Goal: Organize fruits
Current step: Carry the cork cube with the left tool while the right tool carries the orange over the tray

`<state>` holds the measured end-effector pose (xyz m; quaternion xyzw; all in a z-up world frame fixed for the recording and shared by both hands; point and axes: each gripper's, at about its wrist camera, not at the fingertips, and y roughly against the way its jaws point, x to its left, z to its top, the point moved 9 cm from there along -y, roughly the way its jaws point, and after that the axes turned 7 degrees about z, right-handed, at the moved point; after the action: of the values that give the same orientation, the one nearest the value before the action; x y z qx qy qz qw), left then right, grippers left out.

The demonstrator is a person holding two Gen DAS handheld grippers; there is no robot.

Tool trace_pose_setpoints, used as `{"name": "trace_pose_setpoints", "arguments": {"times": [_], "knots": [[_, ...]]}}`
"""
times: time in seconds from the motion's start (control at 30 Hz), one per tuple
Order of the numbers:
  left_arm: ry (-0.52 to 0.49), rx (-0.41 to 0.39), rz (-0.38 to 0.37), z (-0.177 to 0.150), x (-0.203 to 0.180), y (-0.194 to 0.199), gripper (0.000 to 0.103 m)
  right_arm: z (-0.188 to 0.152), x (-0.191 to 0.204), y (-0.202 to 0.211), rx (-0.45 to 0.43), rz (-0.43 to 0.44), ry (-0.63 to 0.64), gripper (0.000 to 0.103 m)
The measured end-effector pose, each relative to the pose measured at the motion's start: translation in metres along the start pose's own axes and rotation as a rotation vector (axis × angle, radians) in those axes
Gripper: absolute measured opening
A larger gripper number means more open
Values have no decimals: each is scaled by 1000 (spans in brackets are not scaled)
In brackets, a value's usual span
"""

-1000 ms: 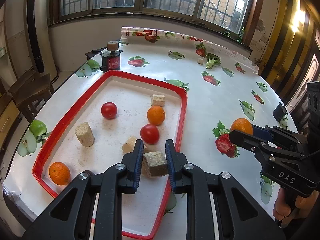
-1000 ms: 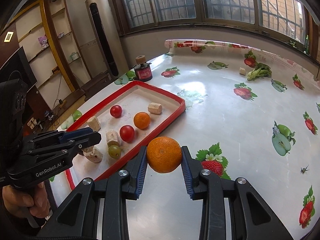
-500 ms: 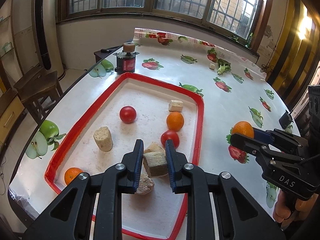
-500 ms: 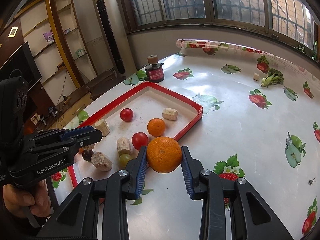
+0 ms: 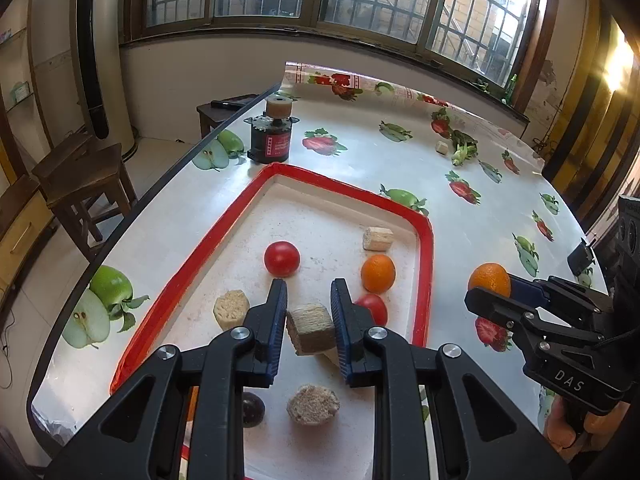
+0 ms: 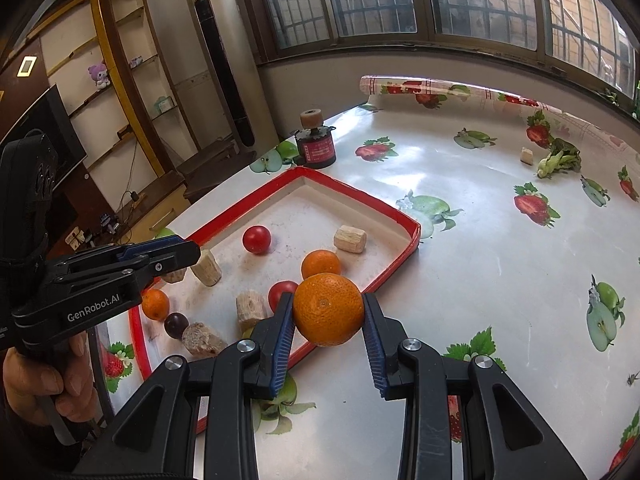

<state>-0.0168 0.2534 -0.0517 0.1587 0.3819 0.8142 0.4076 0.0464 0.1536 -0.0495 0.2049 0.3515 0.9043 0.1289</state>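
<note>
In the left wrist view my left gripper is shut on a tan fibrous block, held above the near part of the red-rimmed tray. In the tray lie two tomatoes, an orange, several tan chunks and a dark plum. My right gripper is shut on a large orange, lifted near the tray's right rim. That gripper also shows at the right of the left wrist view.
A black and red cylinder stands just beyond the tray's far corner. A green vegetable and a small chunk lie far right on the fruit-print tablecloth. The table edge runs along the left, with a wooden stool beyond it.
Both grippers drew back toward the near end of the tray while keeping their grips. The plum and another tan chunk have come into view below the left fingers.
</note>
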Motion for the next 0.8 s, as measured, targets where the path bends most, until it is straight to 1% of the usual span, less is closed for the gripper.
{"name": "trace_pose_setpoints", "arguments": {"times": [0.2,0.4,0.5,0.63,0.8], "knots": [[16,13,5,18,6,-17,20,18,-7,-11,-10,4,-13,34],[30,30,50,41,18,-45,20,43,-14,-33,-10,-1,-24,34],[37,47,68,48,22,-60,20,54,-13,-49,-1,18,-34,34],[39,68,80,52,23,-76,20,65,-8,-73,17,27,-27,34],[34,95,87,50,22,-91,20,67,-9,-103,58,22,-16,34]]}}
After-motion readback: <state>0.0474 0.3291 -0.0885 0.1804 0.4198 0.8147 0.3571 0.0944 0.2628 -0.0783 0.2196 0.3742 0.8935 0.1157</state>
